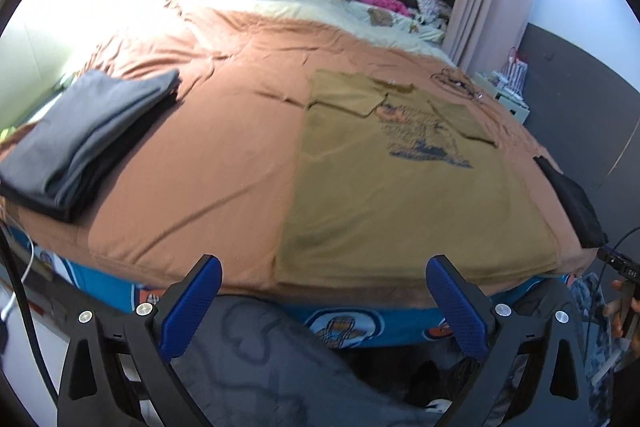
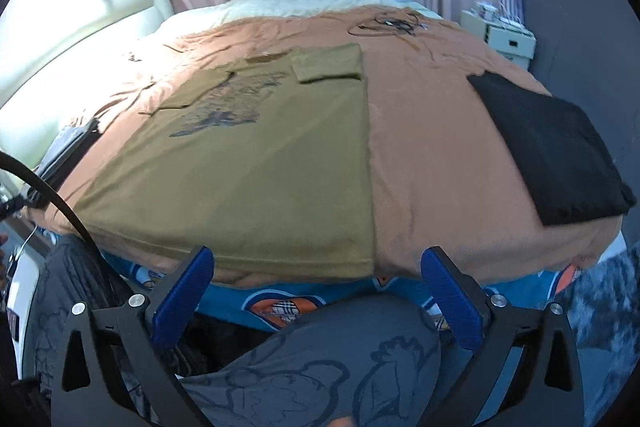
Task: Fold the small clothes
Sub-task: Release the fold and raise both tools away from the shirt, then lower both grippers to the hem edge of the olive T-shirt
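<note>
An olive-tan T-shirt (image 1: 400,187) with a dark printed graphic lies flat on the orange bedspread (image 1: 208,147), both sleeves folded inward over the chest. It also shows in the right wrist view (image 2: 248,163). My left gripper (image 1: 322,301) is open and empty, held just off the near bed edge below the shirt's hem. My right gripper (image 2: 316,293) is open and empty, below the shirt's right hem corner.
A stack of folded grey clothes (image 1: 84,139) sits at the left of the bed. A folded black garment (image 2: 556,147) lies at the right edge. A tangle of cables (image 2: 386,23) lies far back. A white nightstand (image 2: 504,37) stands beside the bed.
</note>
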Motion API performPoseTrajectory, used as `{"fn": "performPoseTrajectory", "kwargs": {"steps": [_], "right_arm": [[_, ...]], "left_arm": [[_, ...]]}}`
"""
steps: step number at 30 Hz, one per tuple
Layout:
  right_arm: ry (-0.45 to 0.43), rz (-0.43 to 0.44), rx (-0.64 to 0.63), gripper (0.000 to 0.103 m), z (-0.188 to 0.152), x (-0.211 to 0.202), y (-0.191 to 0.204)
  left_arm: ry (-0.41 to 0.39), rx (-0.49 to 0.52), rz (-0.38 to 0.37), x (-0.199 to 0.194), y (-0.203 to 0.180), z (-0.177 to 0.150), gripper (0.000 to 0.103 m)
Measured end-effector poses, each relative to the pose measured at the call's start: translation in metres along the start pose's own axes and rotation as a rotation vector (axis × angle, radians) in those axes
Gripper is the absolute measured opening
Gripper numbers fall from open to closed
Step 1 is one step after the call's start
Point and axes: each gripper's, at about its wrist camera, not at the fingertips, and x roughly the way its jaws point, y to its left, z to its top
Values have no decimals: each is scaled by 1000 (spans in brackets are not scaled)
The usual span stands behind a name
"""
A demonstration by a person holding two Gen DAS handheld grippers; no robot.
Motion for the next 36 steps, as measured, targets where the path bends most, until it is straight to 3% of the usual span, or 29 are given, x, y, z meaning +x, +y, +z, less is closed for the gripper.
{"fn": "performPoseTrajectory", "kwargs": {"steps": [8,12,18,21,25,36], "right_arm": [[42,133,114,102,11,37,-37],[104,205,196,63,11,65,-60],[125,259,259,61,21,93,-82],[116,318,286,60,31,104,-91],[120,402,345,44,35,116,-110],[138,580,400,41,3,117,-143]], "left_arm": [[68,-25,-20,45,13,-10,102],[128,-66,-28,69,21,-16,86],[183,-119,-36,90,34,-14,68],[198,-146,-54,97,39,-12,65],[219,-173,-70,106,42,-9,59],[223,-266,-160,115,54,-5,57]]}}
